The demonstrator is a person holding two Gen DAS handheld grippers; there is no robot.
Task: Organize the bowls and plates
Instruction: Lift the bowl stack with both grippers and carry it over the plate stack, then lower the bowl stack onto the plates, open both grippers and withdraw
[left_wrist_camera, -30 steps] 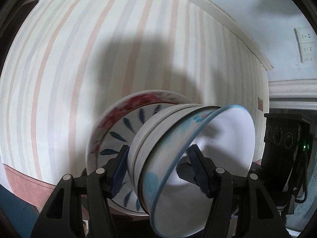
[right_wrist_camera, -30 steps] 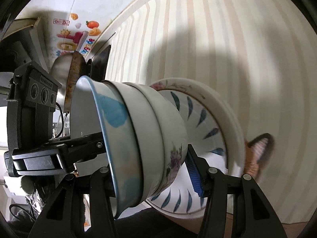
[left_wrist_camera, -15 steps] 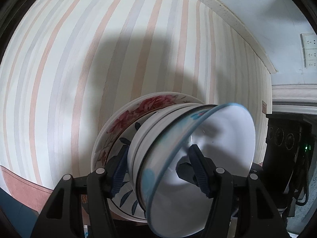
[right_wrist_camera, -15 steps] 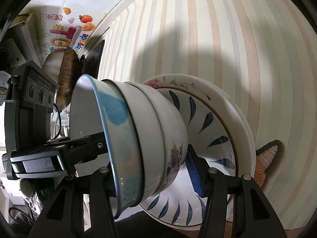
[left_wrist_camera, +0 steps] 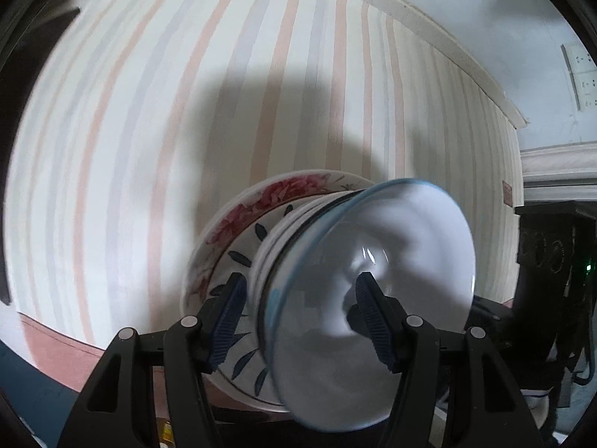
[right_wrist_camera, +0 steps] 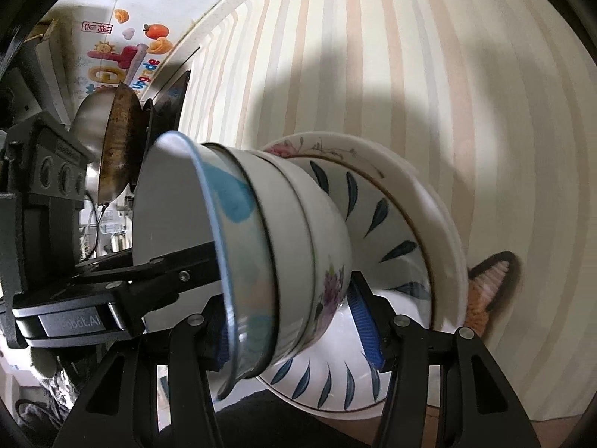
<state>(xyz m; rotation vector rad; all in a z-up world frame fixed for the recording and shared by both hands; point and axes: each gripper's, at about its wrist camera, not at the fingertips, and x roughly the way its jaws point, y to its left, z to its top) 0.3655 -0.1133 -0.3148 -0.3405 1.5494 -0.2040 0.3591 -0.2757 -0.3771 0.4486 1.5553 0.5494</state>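
Three nested bowls (right_wrist_camera: 298, 224) stand on a blue-leaf plate (right_wrist_camera: 384, 216), which lies on a flower-rimmed plate (right_wrist_camera: 440, 231). The top bowl (left_wrist_camera: 391, 261) is white with a blue rim. My left gripper (left_wrist_camera: 301, 280) is shut on the bowl stack, one finger inside the top bowl and the other outside, above the blue-leaf plate (left_wrist_camera: 238, 257). My right gripper (right_wrist_camera: 287, 298) is shut on the same stack from the opposite side, its outer finger between the lowest bowl and the plate. The red-flowered plate (left_wrist_camera: 268, 194) shows behind the bowls.
A striped tablecloth (left_wrist_camera: 149, 112) covers the table, with a cat-shaped patch (right_wrist_camera: 488, 283) just past the plates. A metal bowl with a rusty rim (right_wrist_camera: 112, 142) stands at the table's far end, by a wall with colourful stickers (right_wrist_camera: 123, 56). Wall sockets (left_wrist_camera: 582, 74) sit at the right.
Both views have tilted a little, so more of the red-flowered plate shows on the left. The bowls stay gripped between both pairs of jaws as before.
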